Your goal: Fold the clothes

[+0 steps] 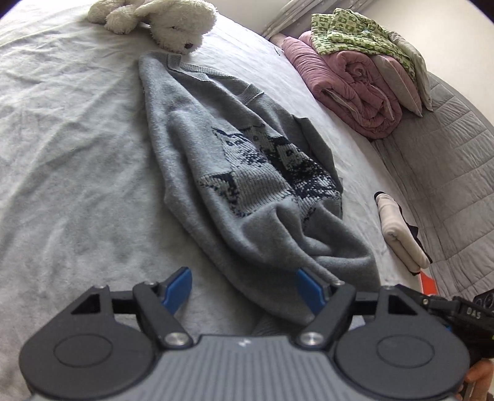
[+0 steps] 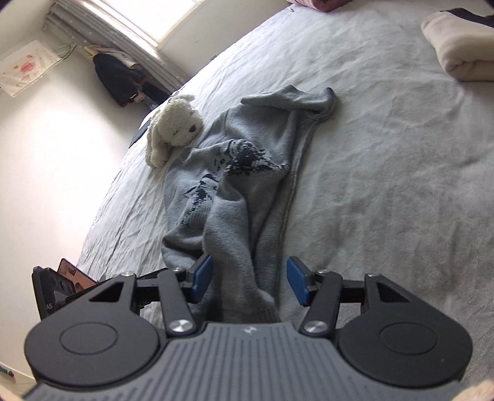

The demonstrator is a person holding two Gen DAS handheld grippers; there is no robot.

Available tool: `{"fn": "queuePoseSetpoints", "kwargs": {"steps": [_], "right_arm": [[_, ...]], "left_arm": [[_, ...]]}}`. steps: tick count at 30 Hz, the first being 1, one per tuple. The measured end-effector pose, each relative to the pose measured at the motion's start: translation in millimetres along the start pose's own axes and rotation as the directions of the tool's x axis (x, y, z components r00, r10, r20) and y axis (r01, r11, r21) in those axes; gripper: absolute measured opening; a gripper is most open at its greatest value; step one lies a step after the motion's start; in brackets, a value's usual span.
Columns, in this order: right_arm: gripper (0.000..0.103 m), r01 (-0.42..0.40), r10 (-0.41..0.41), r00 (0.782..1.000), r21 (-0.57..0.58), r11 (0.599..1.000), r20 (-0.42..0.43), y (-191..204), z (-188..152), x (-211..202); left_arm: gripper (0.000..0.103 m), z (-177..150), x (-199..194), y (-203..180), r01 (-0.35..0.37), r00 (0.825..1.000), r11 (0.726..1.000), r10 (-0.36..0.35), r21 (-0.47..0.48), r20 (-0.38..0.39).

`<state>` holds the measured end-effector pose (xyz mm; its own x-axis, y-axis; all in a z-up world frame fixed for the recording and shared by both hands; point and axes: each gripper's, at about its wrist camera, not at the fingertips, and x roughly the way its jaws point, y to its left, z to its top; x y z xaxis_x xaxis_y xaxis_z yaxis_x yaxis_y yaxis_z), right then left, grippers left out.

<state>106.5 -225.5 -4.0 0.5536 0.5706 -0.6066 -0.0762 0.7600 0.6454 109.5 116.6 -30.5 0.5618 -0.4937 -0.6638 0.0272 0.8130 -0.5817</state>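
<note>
A grey knit sweater [image 1: 234, 160] with a dark blue pattern lies bunched lengthwise on the bed; it also shows in the right wrist view [image 2: 247, 172]. My left gripper [image 1: 244, 291] is open at the sweater's near end, with cloth draped over its right blue pad [image 1: 308, 290]. My right gripper [image 2: 248, 282] is open, and a grey fold of the sweater runs between its two blue pads [image 2: 202, 279]. The other gripper shows at the left edge of the right wrist view [image 2: 58, 287].
A white plush dog [image 1: 166, 21] lies at the sweater's far end, also seen in the right wrist view [image 2: 174, 128]. Folded pink quilts [image 1: 349, 83] and a green patterned cloth [image 1: 355, 34] sit at the bed's right. A folded cream garment [image 1: 401, 234] lies near the grey headboard [image 1: 447, 172].
</note>
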Motion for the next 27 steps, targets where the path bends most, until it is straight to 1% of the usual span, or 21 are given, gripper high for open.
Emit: {"fn": "queuePoseSetpoints", "kwargs": {"steps": [4, 6, 8, 9, 11, 12, 13, 17, 22, 25, 27], "right_arm": [[0.058, 0.019, -0.019, 1.000, 0.024, 1.000, -0.007, -5.1, -1.0, 2.5], [0.058, 0.029, -0.029, 1.000, 0.030, 0.999, -0.009, -6.9, -1.9, 3.0], [0.058, 0.042, -0.042, 0.999, 0.041, 0.998, -0.008, -8.5, -3.5, 4.9], [0.058, 0.046, -0.045, 0.999, 0.050, 0.998, -0.007, -9.5, -4.2, 5.3], [0.058, 0.047, -0.047, 0.999, 0.066, 0.997, -0.001, -12.2, -4.0, 6.8], [0.058, 0.049, -0.050, 0.999, 0.073, 0.996, 0.006, -13.6, -3.5, 6.4], [0.058, 0.051, -0.053, 0.999, 0.080, 0.995, 0.014, -15.0, -3.1, 6.1], [0.058, 0.071, -0.075, 0.996, 0.075, 0.995, 0.046, -17.1, -0.7, 2.0], [0.058, 0.115, -0.118, 0.991, 0.048, 0.992, 0.064, -16.9, 0.6, 3.0], [0.058, 0.122, -0.124, 0.991, 0.044, 0.992, 0.051, -17.2, 0.1, 11.4], [0.058, 0.125, -0.127, 0.991, 0.030, 0.992, 0.040, -14.6, -1.2, 20.2]], "left_arm": [[0.067, -3.0, 3.8, 2.7, 0.046, 0.999, 0.997, -0.046, -0.067, -0.001], [0.061, -4.5, 5.5, 5.1, 0.069, 0.998, 0.993, -0.069, -0.093, 0.004], [0.046, -5.1, 9.7, 8.4, 0.101, 0.995, 0.988, -0.102, -0.117, 0.000], [0.042, -5.0, 12.8, 10.6, 0.112, 0.993, 0.985, -0.114, -0.131, -0.006], [0.022, -3.8, 18.3, 15.2, 0.108, 0.994, 0.982, -0.112, -0.154, -0.014], [0.016, -3.1, 19.8, 17.2, 0.103, 0.994, 0.982, -0.106, -0.161, -0.015], [0.006, -2.6, 20.6, 18.9, 0.097, 0.995, 0.981, -0.101, -0.167, -0.013], [0.004, -0.4, 12.3, 18.5, 0.078, 0.997, 0.984, -0.076, -0.159, 0.021], [0.004, 8.8, -11.4, 15.0, 0.030, 0.995, 0.993, -0.019, -0.118, 0.099], [0.004, 19.2, -30.7, 21.7, -0.025, 0.986, 0.994, 0.043, -0.111, 0.159], [0.004, 25.3, -42.8, 27.5, -0.082, 0.975, 0.991, 0.102, -0.111, 0.198]]}}
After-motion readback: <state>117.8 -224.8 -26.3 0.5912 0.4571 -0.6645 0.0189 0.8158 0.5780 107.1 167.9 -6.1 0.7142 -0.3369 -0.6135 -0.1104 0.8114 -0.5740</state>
